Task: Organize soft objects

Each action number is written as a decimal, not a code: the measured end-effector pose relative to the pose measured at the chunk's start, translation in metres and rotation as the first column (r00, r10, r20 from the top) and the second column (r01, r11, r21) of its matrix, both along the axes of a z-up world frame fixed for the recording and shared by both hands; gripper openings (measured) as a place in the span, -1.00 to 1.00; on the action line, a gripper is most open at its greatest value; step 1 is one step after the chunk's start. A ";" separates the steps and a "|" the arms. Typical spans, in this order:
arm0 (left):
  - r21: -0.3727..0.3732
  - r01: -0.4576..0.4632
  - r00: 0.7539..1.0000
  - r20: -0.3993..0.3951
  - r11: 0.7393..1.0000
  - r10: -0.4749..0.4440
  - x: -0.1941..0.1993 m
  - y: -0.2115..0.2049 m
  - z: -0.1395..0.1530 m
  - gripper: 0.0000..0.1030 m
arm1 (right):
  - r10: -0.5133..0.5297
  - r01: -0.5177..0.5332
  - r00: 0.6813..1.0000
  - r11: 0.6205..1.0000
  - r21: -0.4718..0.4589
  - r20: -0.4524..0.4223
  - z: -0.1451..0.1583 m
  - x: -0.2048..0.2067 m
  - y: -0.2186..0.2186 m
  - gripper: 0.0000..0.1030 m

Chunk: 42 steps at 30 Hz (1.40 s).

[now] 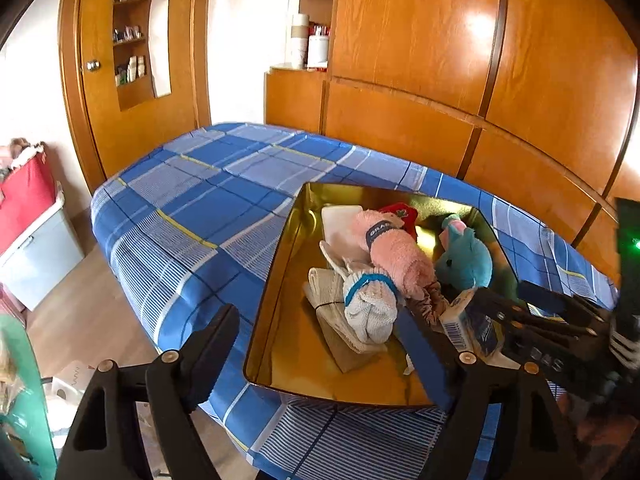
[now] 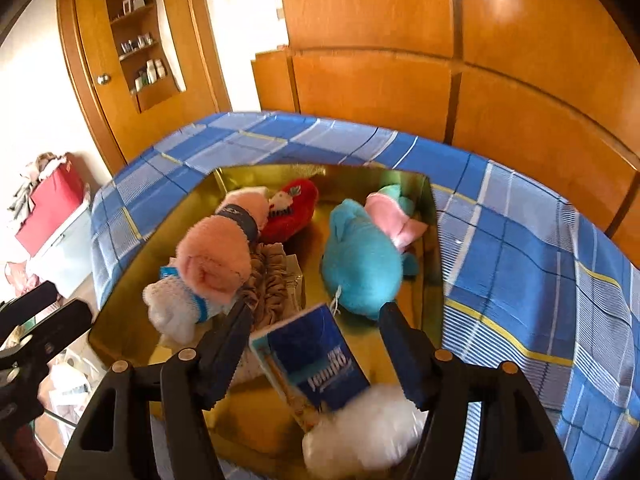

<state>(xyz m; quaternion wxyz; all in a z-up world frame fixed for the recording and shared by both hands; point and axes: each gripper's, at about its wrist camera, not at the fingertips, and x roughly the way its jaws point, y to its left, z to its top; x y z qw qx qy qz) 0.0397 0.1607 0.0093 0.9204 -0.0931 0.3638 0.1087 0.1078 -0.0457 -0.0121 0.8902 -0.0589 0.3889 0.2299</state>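
Evidently light and squashy, the tissue pack (image 2: 316, 364) suits a mid-body pinch; right hand-held gripper (image 2: 316, 344) gapes around it, left hand-held gripper (image 1: 320, 340) gapes too.

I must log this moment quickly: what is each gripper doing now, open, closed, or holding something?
Left gripper: open, holding nothing, above the near edge of the gold tin.
Right gripper: open, the blue tissue pack lies loose between its fingers.
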 end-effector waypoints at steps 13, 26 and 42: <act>0.050 -0.009 0.996 0.087 0.999 0.004 -0.027 -0.026 0.019 0.81 | -0.124 0.121 0.980 0.992 0.030 0.153 0.021 -0.060 -0.035 0.31; 0.080 0.011 0.995 0.101 0.997 -0.019 -0.038 -0.044 0.025 0.84 | -0.123 0.118 0.974 0.992 0.039 0.191 0.028 -0.073 -0.036 0.31; 0.076 0.001 0.996 0.091 0.997 -0.008 -0.039 -0.043 0.024 0.86 | -0.127 0.121 0.976 0.992 0.047 0.179 0.025 -0.074 -0.037 0.31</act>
